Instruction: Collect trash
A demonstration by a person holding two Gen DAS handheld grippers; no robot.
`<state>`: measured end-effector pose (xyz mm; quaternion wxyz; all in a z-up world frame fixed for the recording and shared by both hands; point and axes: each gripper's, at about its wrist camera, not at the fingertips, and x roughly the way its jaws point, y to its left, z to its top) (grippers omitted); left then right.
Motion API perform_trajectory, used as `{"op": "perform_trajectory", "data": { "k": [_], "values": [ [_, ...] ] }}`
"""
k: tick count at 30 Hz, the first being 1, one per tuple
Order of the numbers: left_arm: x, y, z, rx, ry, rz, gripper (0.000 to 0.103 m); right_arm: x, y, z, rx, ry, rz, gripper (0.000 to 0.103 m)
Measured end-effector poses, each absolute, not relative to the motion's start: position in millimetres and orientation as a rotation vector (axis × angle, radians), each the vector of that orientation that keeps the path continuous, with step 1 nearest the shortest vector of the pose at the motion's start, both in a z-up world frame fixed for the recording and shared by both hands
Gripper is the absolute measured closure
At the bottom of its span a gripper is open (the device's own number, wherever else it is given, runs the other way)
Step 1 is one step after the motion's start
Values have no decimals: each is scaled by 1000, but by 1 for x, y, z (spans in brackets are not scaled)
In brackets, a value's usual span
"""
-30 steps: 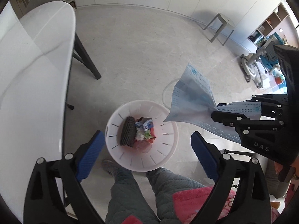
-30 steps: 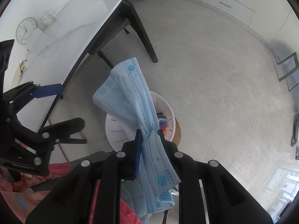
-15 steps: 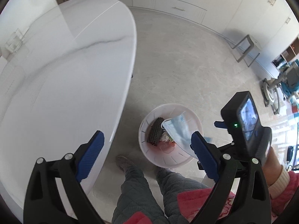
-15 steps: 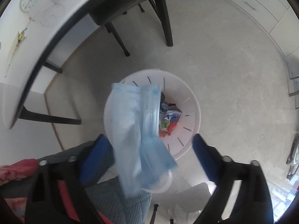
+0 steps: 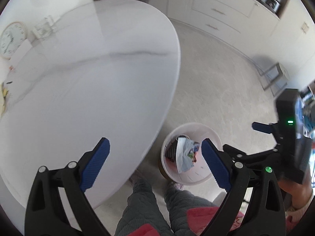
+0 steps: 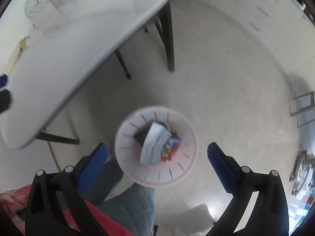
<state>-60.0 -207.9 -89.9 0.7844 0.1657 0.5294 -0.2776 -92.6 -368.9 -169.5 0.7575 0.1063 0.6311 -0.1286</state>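
A white slotted trash basket [image 6: 128, 133] stands on the floor below both grippers; it also shows in the left wrist view [image 5: 198, 131]. A light blue face mask [image 6: 154, 144] lies inside it on top of dark and colourful scraps; it shows in the left wrist view [image 5: 184, 154] too. My right gripper [image 6: 157, 163] is open and empty, high above the basket. My left gripper [image 5: 155, 161] is open and empty, above the table edge and the basket. The right gripper's body [image 5: 291, 137] shows at the right of the left wrist view.
A white marble table [image 5: 88, 82] with black legs [image 6: 169, 39] stands left of the basket. A clock [image 6: 37, 3] and small items lie at its far side. The person's legs [image 5: 149, 202] are beside the basket. White cabinets [image 5: 220, 9] and a stool [image 5: 275, 74] stand farther off.
My right gripper opened and let go of the blue mask, which fell into the basket. Both grippers rose, and the left one swung over the table edge.
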Motion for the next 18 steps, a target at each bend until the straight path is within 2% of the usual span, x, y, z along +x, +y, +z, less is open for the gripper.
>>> {"op": "perform_trajectory", "data": {
  "k": [12, 15, 18],
  "values": [
    [-27, -140, 37, 153, 872, -309, 13, -15, -313, -10, 48, 1027, -108, 2],
    [-23, -117, 83, 113, 760, -216, 7, 1, -301, 33, 21, 928, -63, 2],
    [-22, -105, 122, 112, 664, -153, 7, 14, -292, 77, -1, 812, -31, 2]
  ]
}}
